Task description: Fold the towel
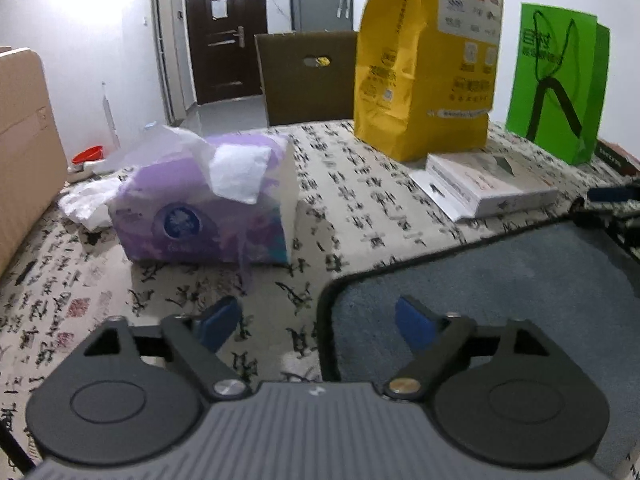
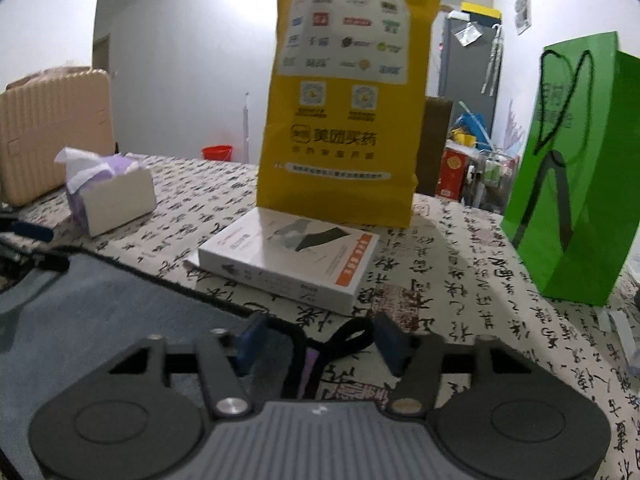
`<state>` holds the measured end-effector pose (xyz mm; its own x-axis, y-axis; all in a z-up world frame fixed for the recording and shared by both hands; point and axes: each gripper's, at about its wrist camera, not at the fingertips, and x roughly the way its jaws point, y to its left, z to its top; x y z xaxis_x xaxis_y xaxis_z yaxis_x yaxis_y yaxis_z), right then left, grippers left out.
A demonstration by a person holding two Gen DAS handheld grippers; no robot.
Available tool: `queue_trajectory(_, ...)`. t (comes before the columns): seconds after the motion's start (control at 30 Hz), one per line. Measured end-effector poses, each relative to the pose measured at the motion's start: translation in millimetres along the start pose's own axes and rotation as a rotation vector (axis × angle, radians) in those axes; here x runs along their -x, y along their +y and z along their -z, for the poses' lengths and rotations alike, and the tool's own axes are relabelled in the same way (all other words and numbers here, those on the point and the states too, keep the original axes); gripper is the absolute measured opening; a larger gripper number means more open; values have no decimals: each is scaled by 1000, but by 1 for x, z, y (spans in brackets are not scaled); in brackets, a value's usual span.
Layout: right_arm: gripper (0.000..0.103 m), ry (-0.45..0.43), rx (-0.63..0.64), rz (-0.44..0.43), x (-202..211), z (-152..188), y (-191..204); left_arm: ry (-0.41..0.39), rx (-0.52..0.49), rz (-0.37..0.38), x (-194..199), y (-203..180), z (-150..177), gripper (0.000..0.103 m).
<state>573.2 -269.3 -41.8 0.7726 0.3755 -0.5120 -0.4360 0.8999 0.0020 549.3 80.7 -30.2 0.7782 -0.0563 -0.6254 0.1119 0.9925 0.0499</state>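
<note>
The towel [image 1: 500,292] is grey-blue with a black border and lies flat on the patterned tablecloth. In the left wrist view my left gripper [image 1: 318,322] is open, its blue fingers straddling the towel's rounded left corner, just above it. In the right wrist view the towel [image 2: 80,312] fills the lower left. My right gripper [image 2: 318,342] is open over the towel's right corner, where a black hanging loop [image 2: 348,340] sticks out between the fingers. The other gripper's blue finger [image 2: 32,230] shows at the far left.
A purple tissue pack [image 1: 208,208] sits left of the towel. A white flat box [image 2: 292,260], a tall yellow paper bag [image 2: 344,92] and a green paper bag [image 2: 576,176] stand behind it. A cardboard box [image 1: 24,148] is at the far left.
</note>
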Motion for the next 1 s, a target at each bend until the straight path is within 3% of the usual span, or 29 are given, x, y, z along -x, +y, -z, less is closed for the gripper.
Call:
queue_trajectory(0.07, 81, 9, -25, -5, 0, 0, -3, 2, 1, -1, -1, -1, 0, 93)
queue_trajectory(0.1, 83, 15, -32, -6, -1, -1, -4, 3, 8, -1, -1, 0, 0, 97)
queue_trajectory(0.33, 86, 32, -35, -18, -3, 1, -4, 28, 17, 17, -4, 4, 0, 100)
queue_trajectory(0.6, 90, 11, -155, -26, 2, 2, -18, 28, 47, 44, -6, 8, 1, 102)
queue_trajectory(0.73, 90, 27, -222, 13, 0, 5, -28, 1, 57, 69, -3, 13, 4, 102)
queue_trajectory(0.8, 90, 25, -251, 35, 2, 6, -32, -36, 82, 41, -1, 17, 5, 102)
queue_trajectory(1.0, 90, -15, -234, 17, 13, 9, -27, -52, 162, 42, 2, 29, 6, 102)
